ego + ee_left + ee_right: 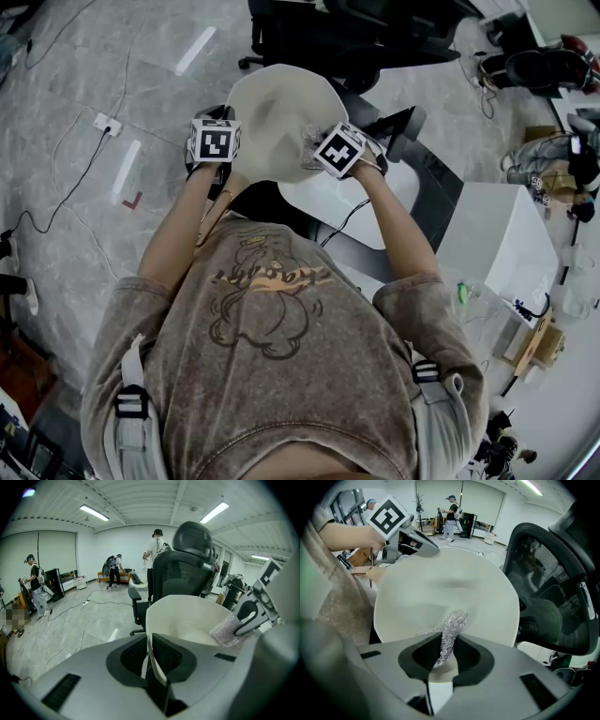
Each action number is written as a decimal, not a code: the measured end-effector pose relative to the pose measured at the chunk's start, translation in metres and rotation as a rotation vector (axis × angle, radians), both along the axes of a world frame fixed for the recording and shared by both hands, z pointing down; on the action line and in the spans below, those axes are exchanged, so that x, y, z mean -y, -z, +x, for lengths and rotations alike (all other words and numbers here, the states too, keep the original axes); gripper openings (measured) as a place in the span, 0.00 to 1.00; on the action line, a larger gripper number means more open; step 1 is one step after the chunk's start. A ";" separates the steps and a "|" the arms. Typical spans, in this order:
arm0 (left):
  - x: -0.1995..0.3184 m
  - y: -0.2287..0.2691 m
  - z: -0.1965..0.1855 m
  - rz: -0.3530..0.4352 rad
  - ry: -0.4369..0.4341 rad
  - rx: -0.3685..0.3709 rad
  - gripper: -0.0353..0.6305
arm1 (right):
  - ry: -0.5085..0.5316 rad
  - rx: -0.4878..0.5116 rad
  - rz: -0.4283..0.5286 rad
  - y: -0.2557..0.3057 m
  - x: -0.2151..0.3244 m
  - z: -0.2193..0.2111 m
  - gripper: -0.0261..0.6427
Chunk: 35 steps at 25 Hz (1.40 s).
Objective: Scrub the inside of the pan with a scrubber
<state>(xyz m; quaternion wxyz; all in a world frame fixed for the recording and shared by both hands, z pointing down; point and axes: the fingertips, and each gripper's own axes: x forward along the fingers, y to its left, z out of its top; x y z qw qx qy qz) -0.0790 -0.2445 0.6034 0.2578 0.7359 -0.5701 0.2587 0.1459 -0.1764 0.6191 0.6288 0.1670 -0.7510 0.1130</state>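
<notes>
1. The pan (pixel 277 117), cream inside, is held by its rim over the edge of a white table (pixel 370 202), with its inside turned up toward the person.
2. The left gripper (pixel 151 656) is closed narrow on the pan's rim, the thin wall pinched between both pads.
3. The right gripper (pixel 443 651) pinches a silver scrubber (pixel 452 625), whose loose end lies against the pan's inner wall.
4. The grippers sit at opposite sides of the pan, with the scrubber just inside the right-hand edge.
5. A black office chair (pixel 180 564) stands close beyond the far rim.
6. To the person's left the grey floor (pixel 84 112) lies open, crossed by a cable (pixel 70 183).
</notes>
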 end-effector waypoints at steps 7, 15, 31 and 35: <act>0.001 0.000 0.001 -0.002 0.003 0.004 0.12 | 0.000 0.064 -0.094 -0.010 -0.025 -0.029 0.17; -0.001 -0.007 0.001 -0.016 0.008 0.001 0.12 | 0.027 0.127 -0.075 -0.012 -0.026 -0.062 0.17; 0.000 -0.009 0.003 -0.023 0.016 -0.007 0.12 | -0.002 0.211 -0.055 -0.025 -0.008 -0.122 0.16; -0.002 -0.008 0.002 -0.033 0.017 -0.007 0.12 | -0.003 0.155 -0.052 -0.027 -0.005 -0.125 0.16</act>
